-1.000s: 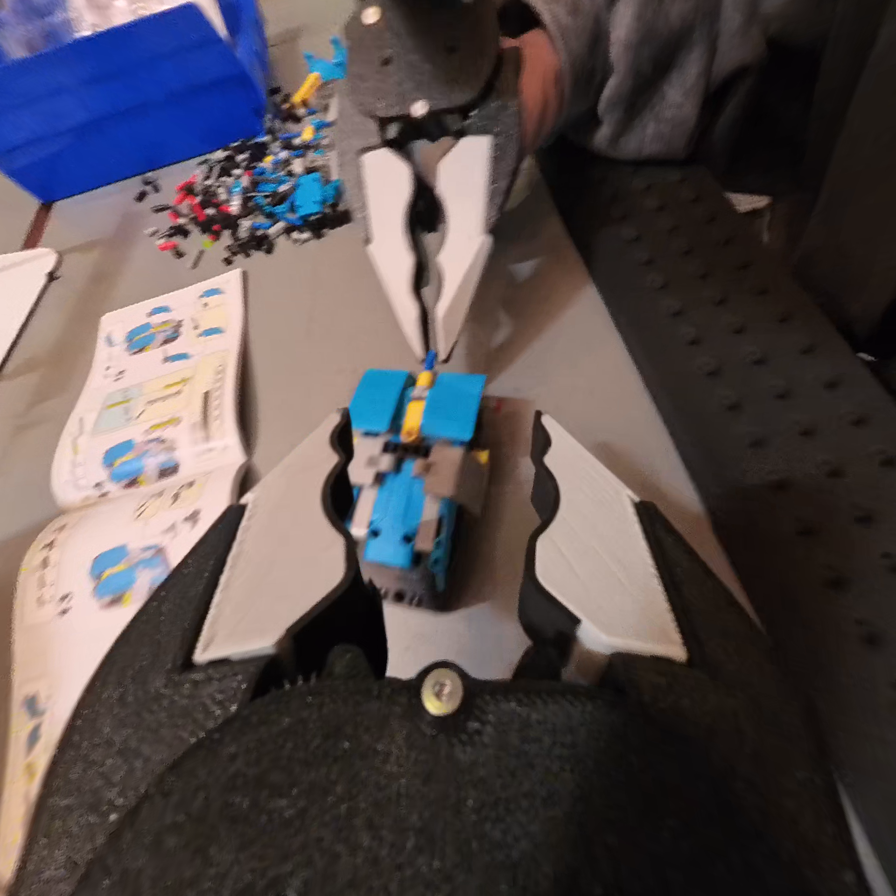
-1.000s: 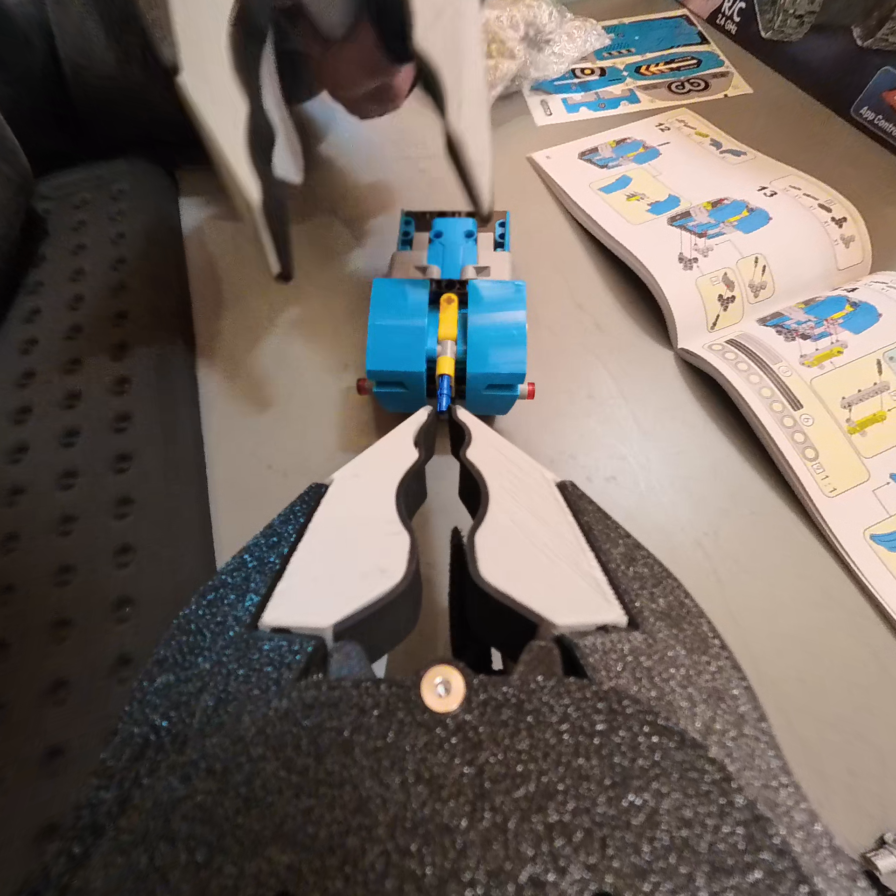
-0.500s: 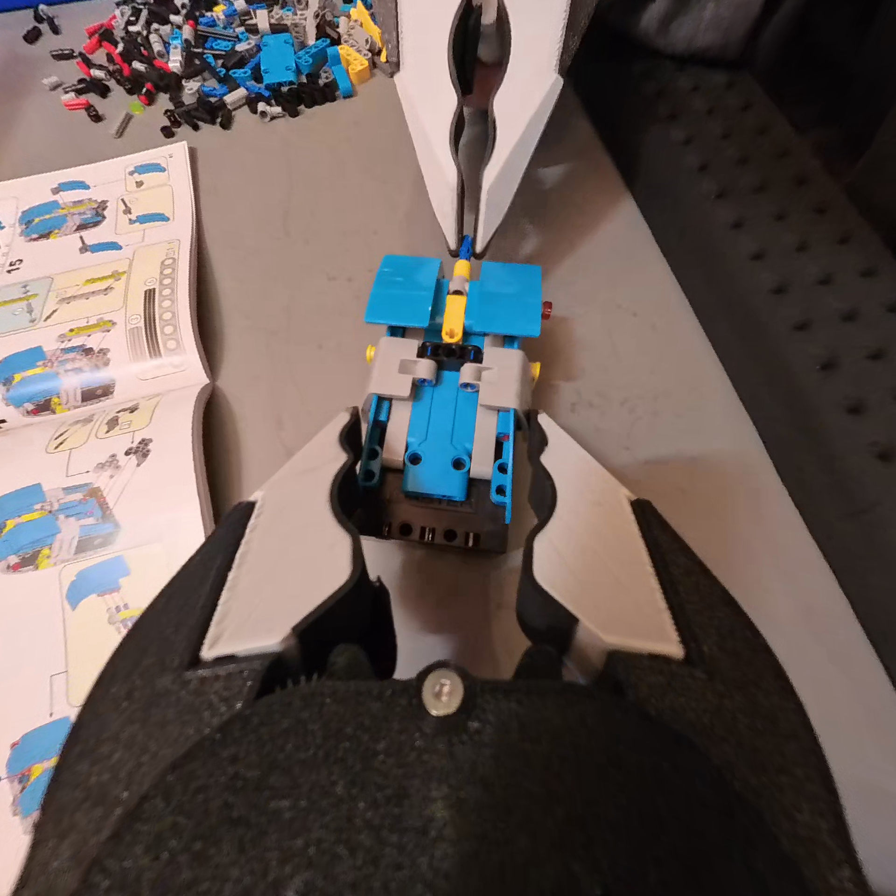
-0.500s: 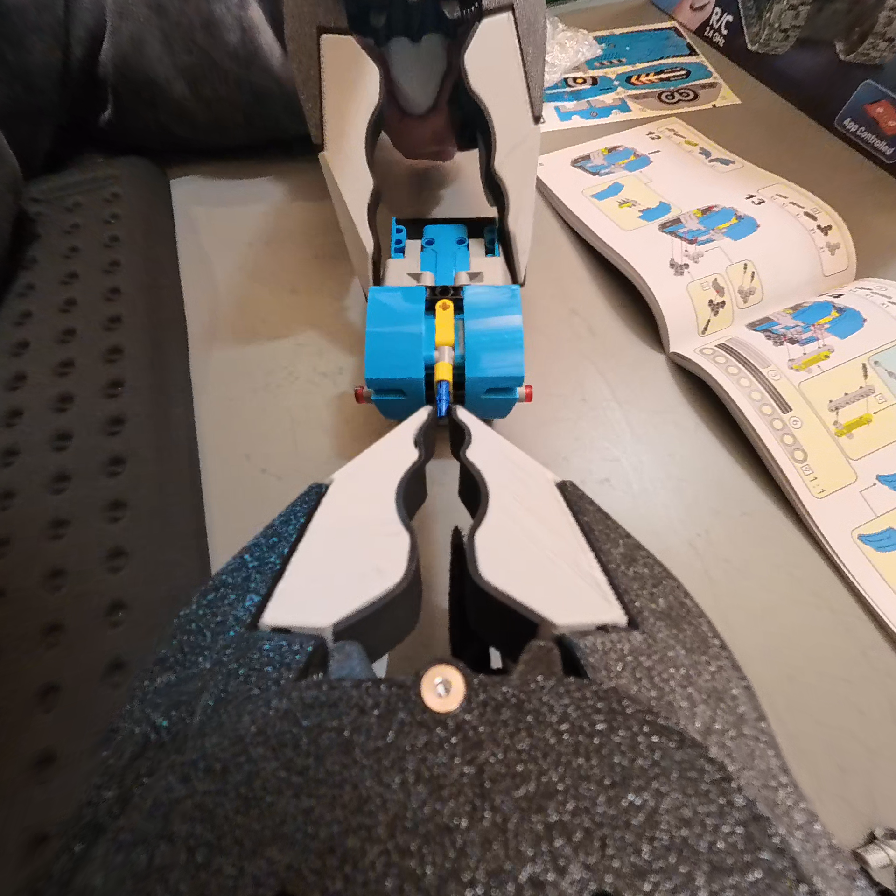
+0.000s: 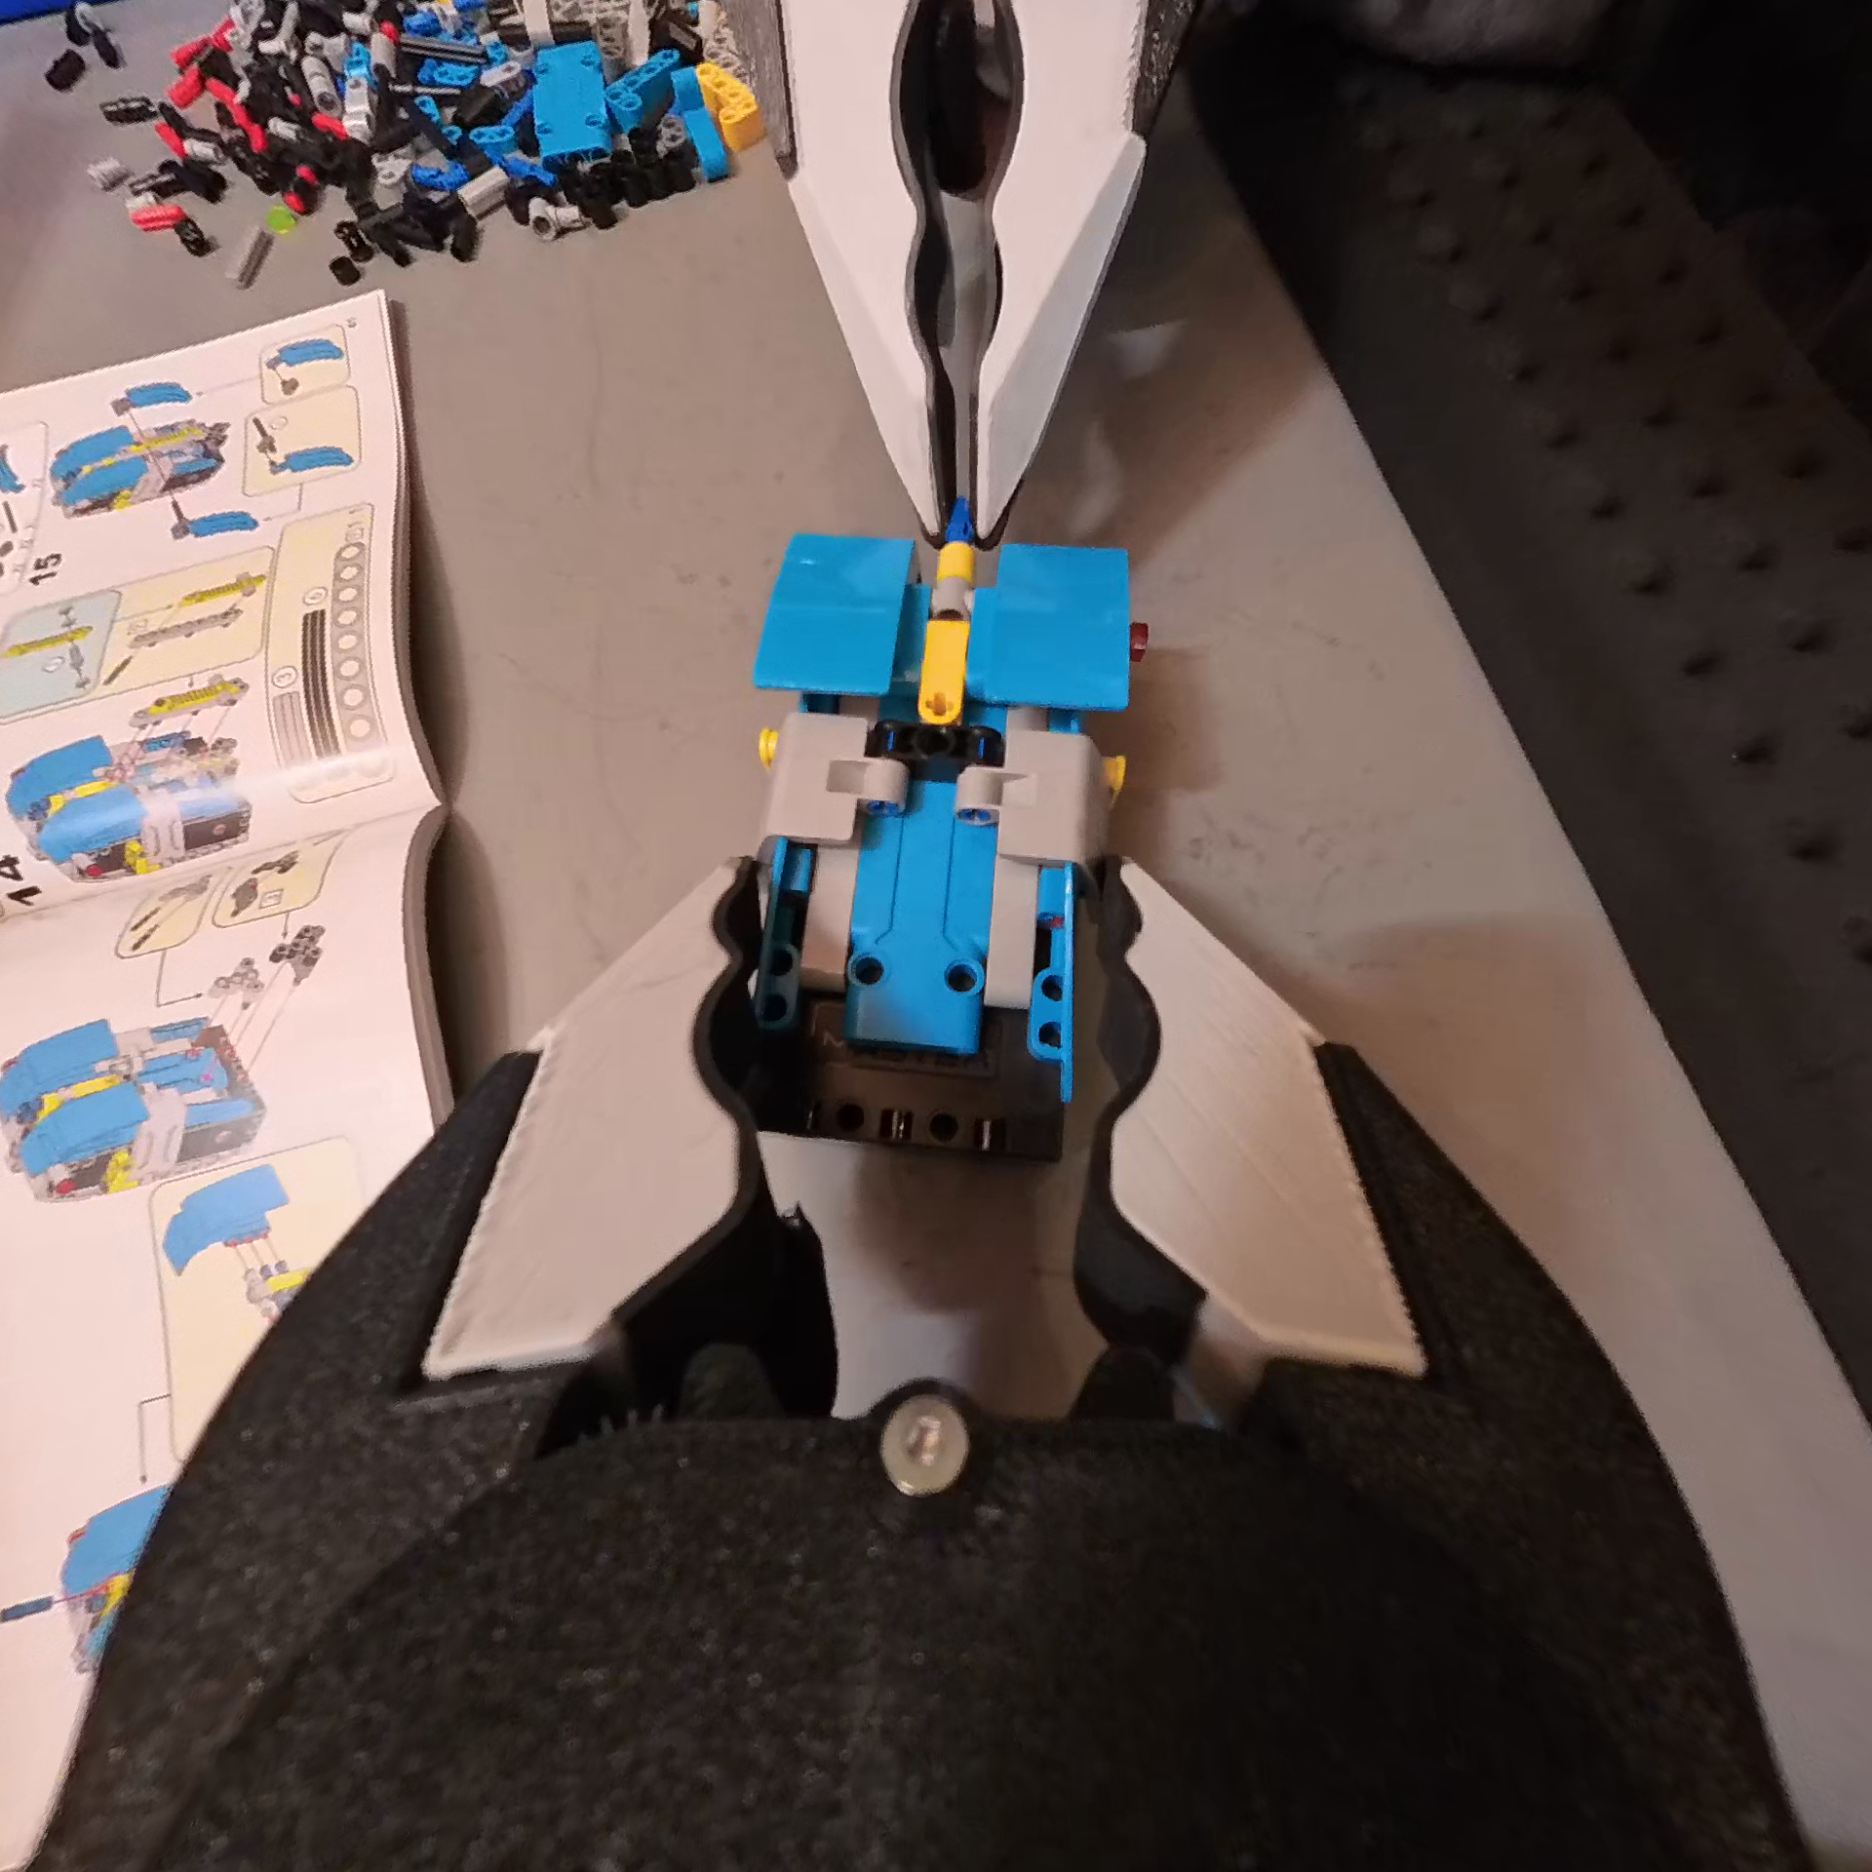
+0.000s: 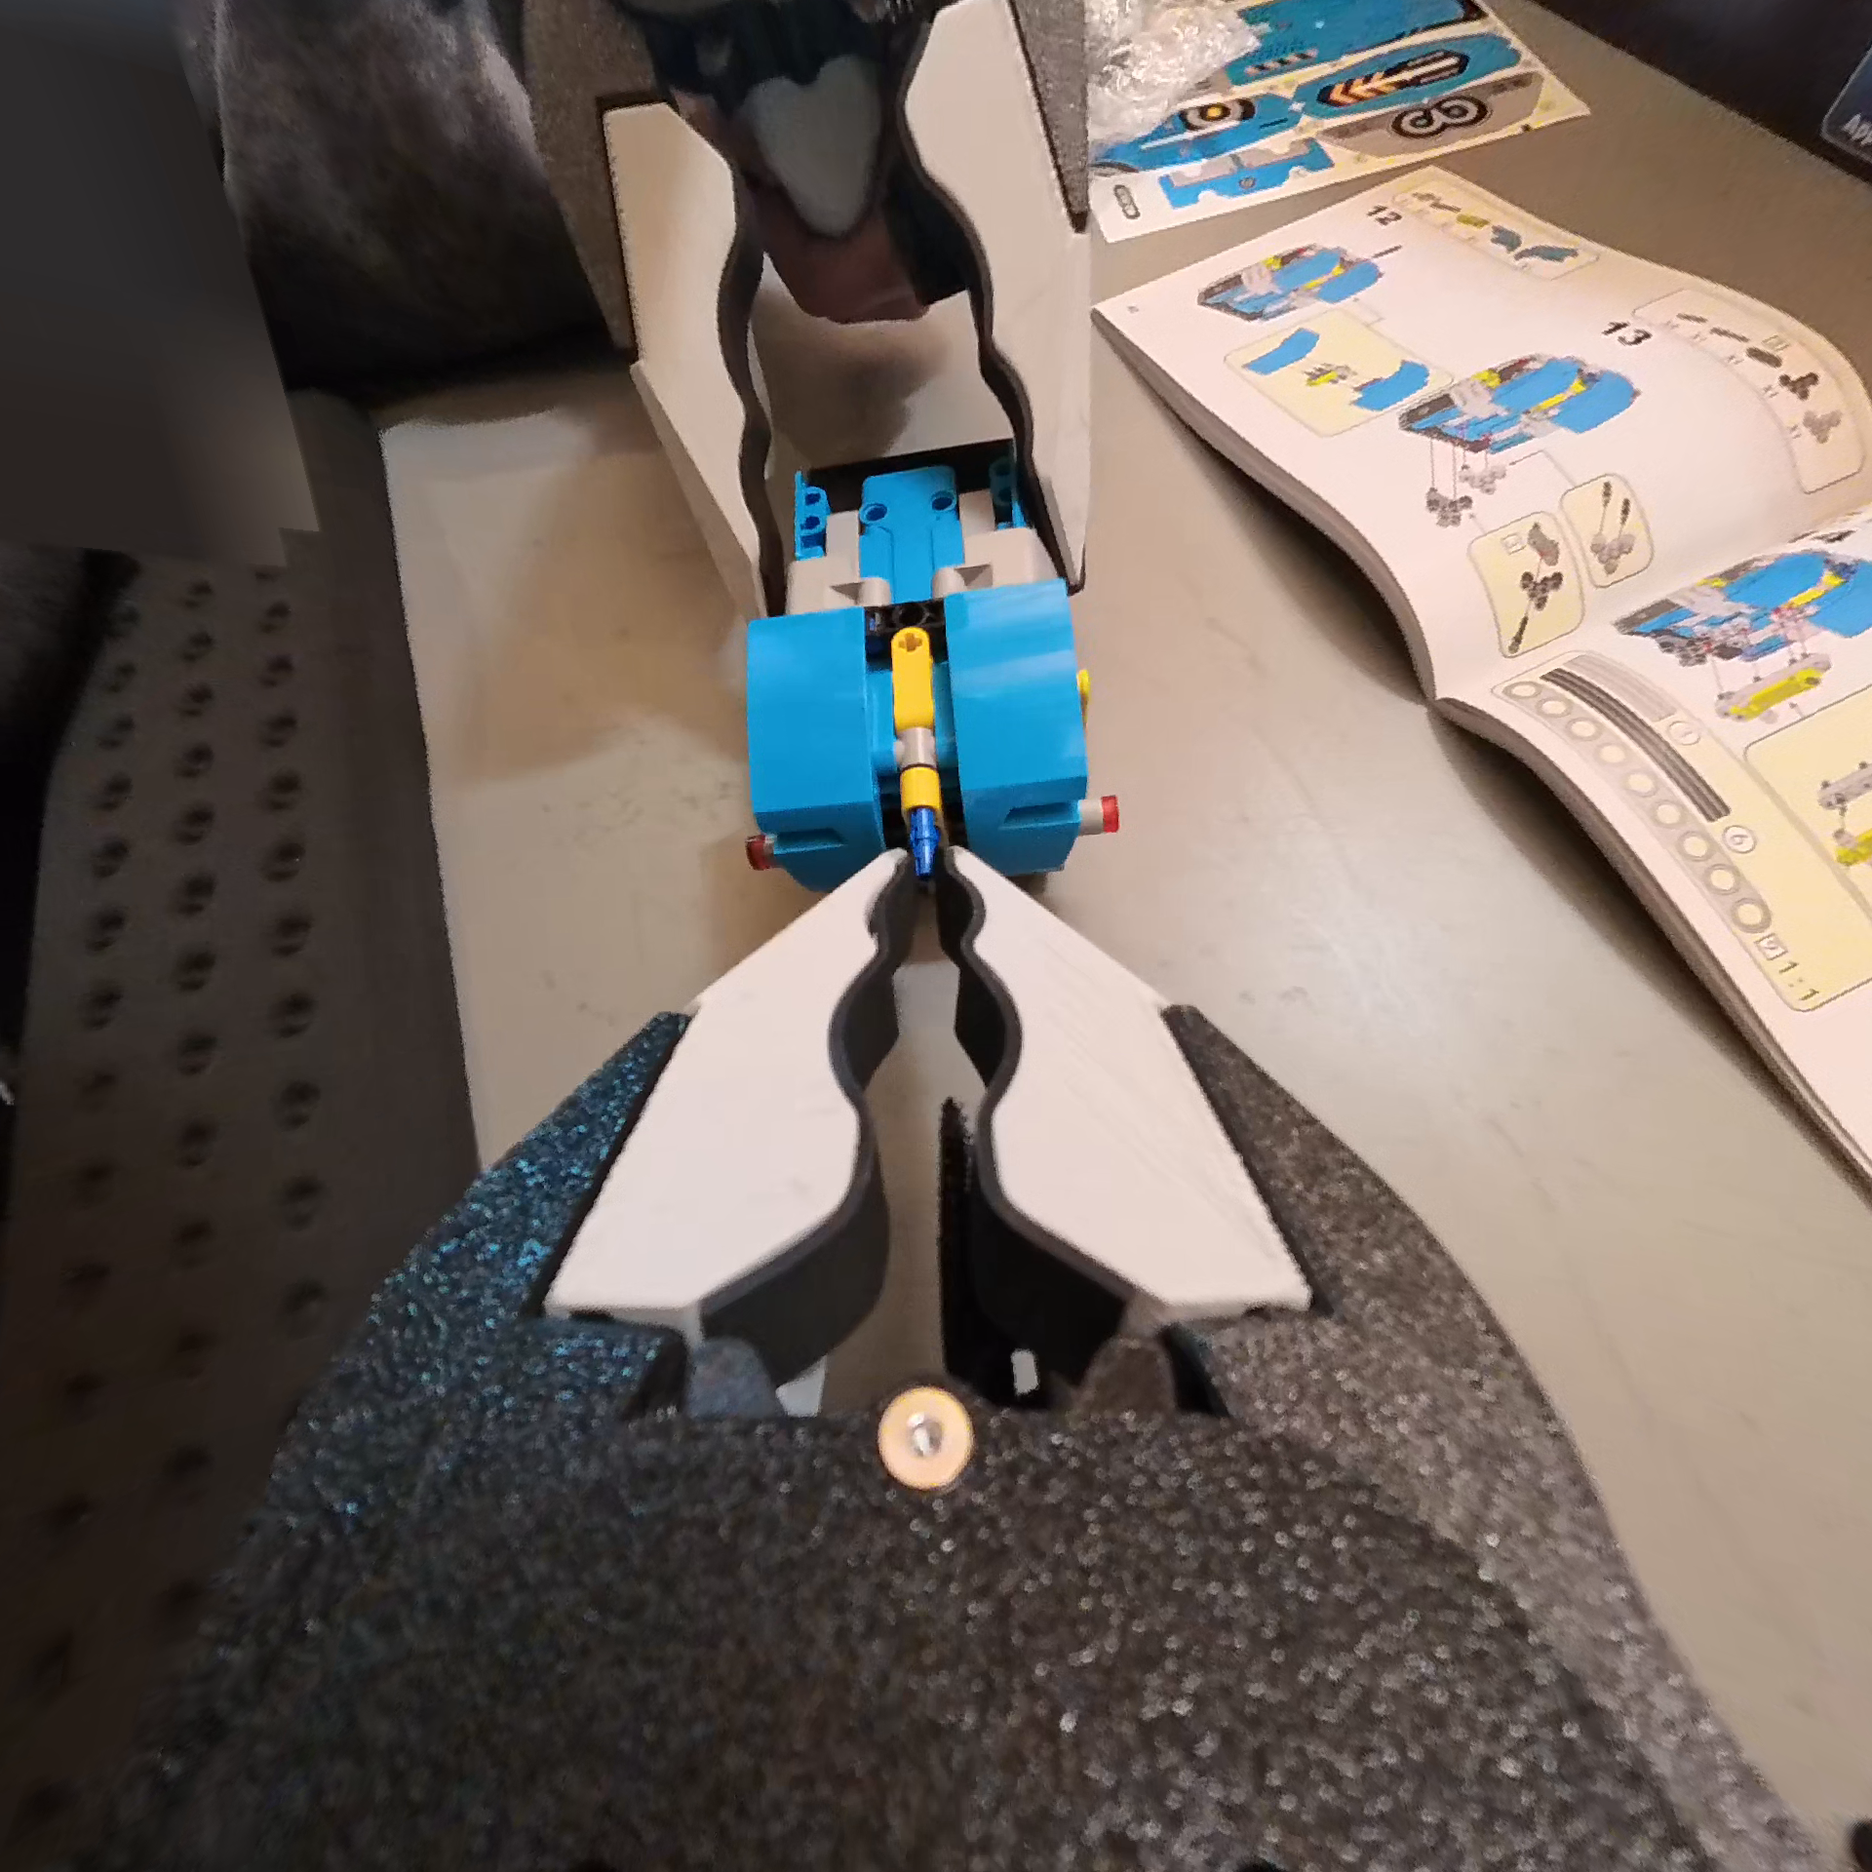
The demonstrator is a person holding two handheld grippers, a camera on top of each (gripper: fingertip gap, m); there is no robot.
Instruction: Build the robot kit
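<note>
A blue, grey and black brick model (image 5: 917, 912) sits on the grey table (image 5: 608, 456). My left gripper (image 5: 927, 876) is closed on the sides of its black and blue rear end. A yellow rod runs between the model's two blue curved panels and ends in a small blue pin (image 6: 924, 846). My right gripper (image 6: 922, 873) is shut on that pin at the model's front. The right gripper also shows in the left wrist view (image 5: 957, 522), and the left gripper in the right wrist view (image 6: 917, 582), with the model (image 6: 810, 750) between them.
An open instruction booklet (image 5: 203, 709) lies beside the model; it also shows in the right wrist view (image 6: 1519, 507). A pile of loose small parts (image 5: 405, 132) lies beyond it. A sticker sheet (image 6: 1317, 122) lies farther off. A dark dimpled mat (image 5: 1621, 507) runs along the table's other side. Across from one pair of fingers to the other is roughly 7 cm.
My left gripper has moved forward over the model's rear and closed slightly onto its sides. My right gripper has stayed shut on the blue pin.
</note>
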